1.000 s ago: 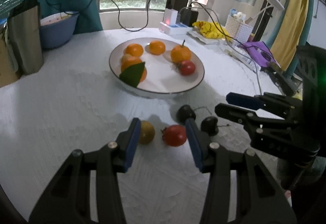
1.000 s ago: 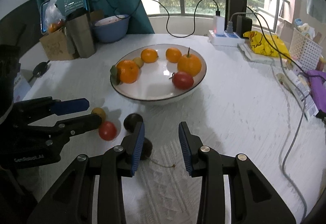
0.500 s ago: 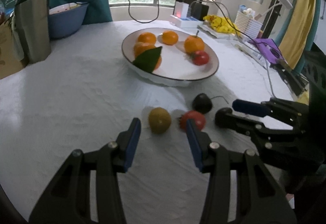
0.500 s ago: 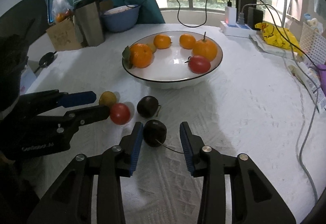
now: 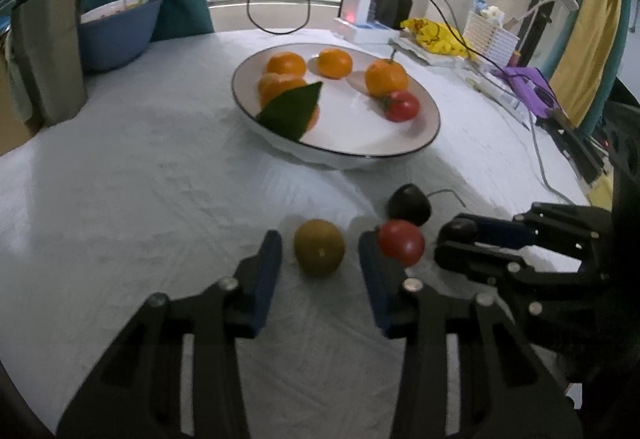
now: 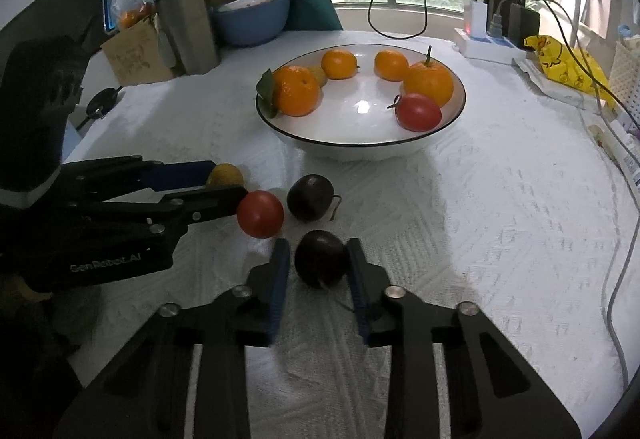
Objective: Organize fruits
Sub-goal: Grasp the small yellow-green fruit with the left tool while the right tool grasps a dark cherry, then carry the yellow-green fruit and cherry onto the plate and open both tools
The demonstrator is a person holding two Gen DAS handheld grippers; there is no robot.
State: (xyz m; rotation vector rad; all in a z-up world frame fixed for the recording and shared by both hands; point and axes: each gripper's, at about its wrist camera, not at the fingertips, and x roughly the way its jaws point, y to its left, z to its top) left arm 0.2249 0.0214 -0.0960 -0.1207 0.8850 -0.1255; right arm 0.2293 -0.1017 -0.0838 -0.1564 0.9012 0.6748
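Observation:
A white bowl (image 5: pixel 420 147) (image 6: pixel 360 149) holds several oranges and a red tomato (image 6: pixel 418 112). On the cloth in front of it lie a yellow-green fruit (image 5: pixel 319 248) (image 6: pixel 226 175), a red tomato (image 5: pixel 401 242) (image 6: pixel 260 214) and two dark plums (image 6: pixel 310 198) (image 6: pixel 321 264). My left gripper (image 5: pixel 320 259) is open, its fingers either side of the yellow-green fruit. My right gripper (image 6: pixel 318 263) is open, its fingers either side of the nearer plum (image 5: pixel 458 229). The other plum (image 5: pixel 409 200) lies just beyond the tomato.
A steel tumbler (image 6: pixel 188 29), a blue bowl (image 6: pixel 252 19) and a cardboard box (image 6: pixel 134 55) stand at the back left. A power strip (image 6: pixel 486 43), cables, a yellow bag (image 6: pixel 560 63) and a white basket (image 5: pixel 494 35) line the right side.
Both grippers moved forward. The left one shifted from the red tomato to straddle the yellow-green fruit. The right one closed in around the nearer plum.

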